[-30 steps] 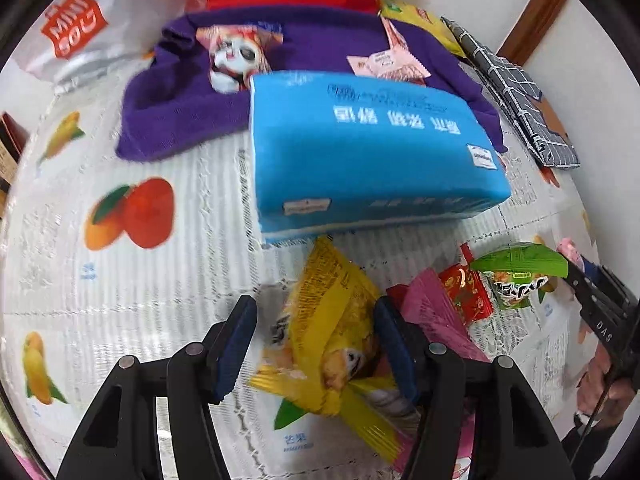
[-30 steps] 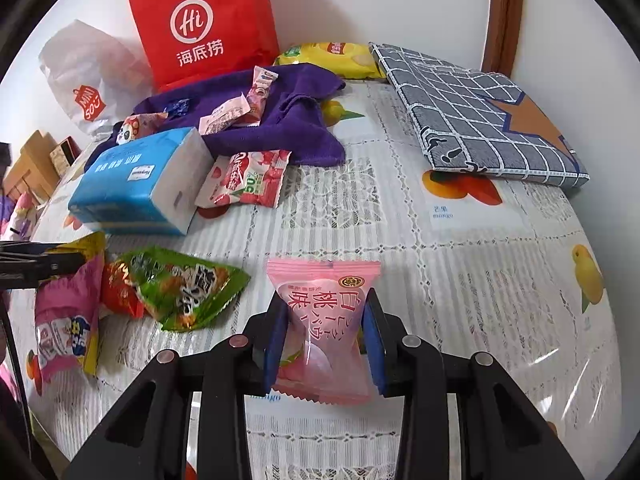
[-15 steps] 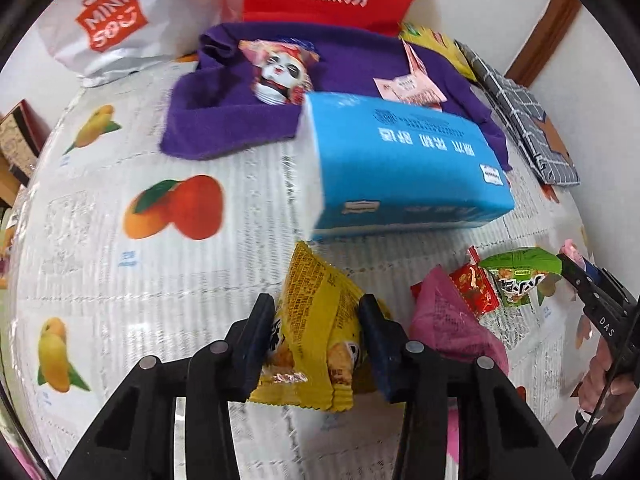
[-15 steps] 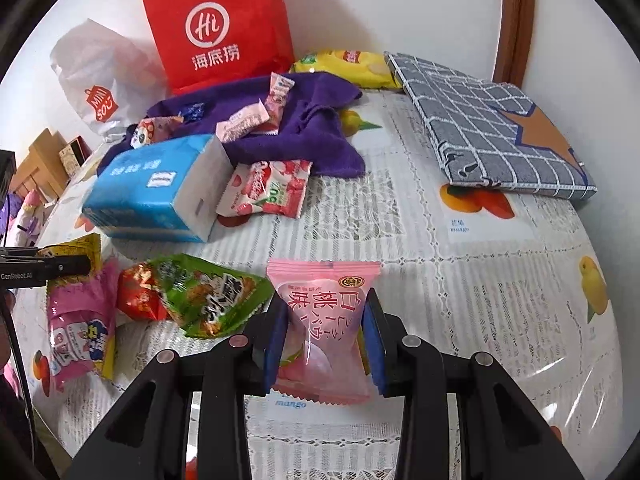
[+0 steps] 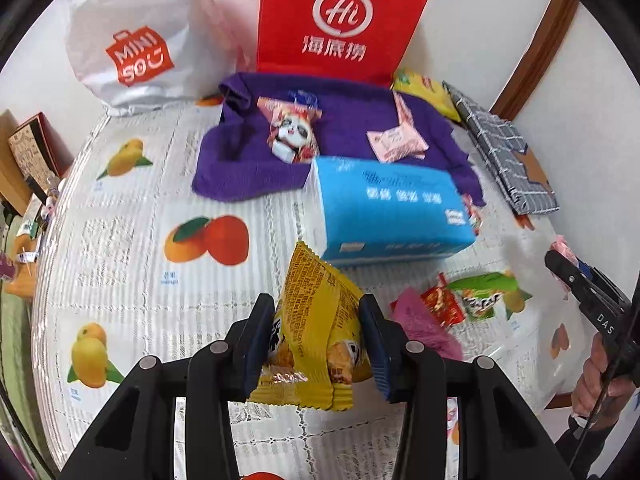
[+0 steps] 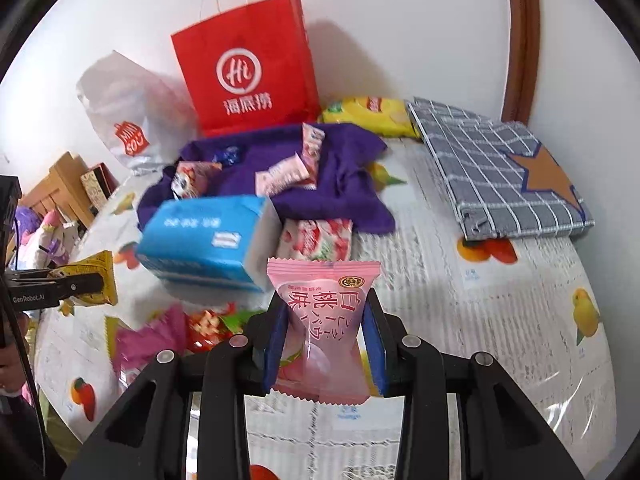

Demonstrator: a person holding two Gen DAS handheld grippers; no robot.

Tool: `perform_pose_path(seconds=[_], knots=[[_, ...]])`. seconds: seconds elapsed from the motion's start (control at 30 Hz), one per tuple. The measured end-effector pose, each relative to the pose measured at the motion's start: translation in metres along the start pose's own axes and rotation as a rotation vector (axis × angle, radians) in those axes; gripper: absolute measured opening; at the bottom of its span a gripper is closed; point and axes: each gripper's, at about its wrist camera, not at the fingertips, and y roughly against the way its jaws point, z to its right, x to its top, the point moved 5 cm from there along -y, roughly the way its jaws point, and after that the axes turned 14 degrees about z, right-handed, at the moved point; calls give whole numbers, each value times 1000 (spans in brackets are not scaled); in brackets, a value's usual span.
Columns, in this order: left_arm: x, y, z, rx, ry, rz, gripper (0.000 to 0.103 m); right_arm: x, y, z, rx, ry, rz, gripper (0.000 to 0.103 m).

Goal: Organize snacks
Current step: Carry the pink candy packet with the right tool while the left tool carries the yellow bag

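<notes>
Left gripper (image 5: 318, 340) clamped on one yellow snack packet (image 5: 316, 320); right gripper (image 6: 325, 340) clamped on one pink packet (image 6: 322, 328).

Likely a home, fruit-print tablecloth (image 5: 120, 240), shopping bags (image 5: 340, 20), wooden door frame (image 6: 520, 40)

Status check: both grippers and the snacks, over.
Left gripper shut on yellow pack. Right gripper shut on pink pack. Both off the table; nothing blocking.

L tongs (image 5: 318, 344) & R tongs (image 6: 325, 344) both clamped on packets, angled down.
</notes>
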Motion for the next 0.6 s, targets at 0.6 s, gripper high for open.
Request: perform_pose_path(seconds=[0.6], knots=[[109, -2, -5, 0, 20, 135, 42, 109, -43, -65, 92, 68, 111, 36]])
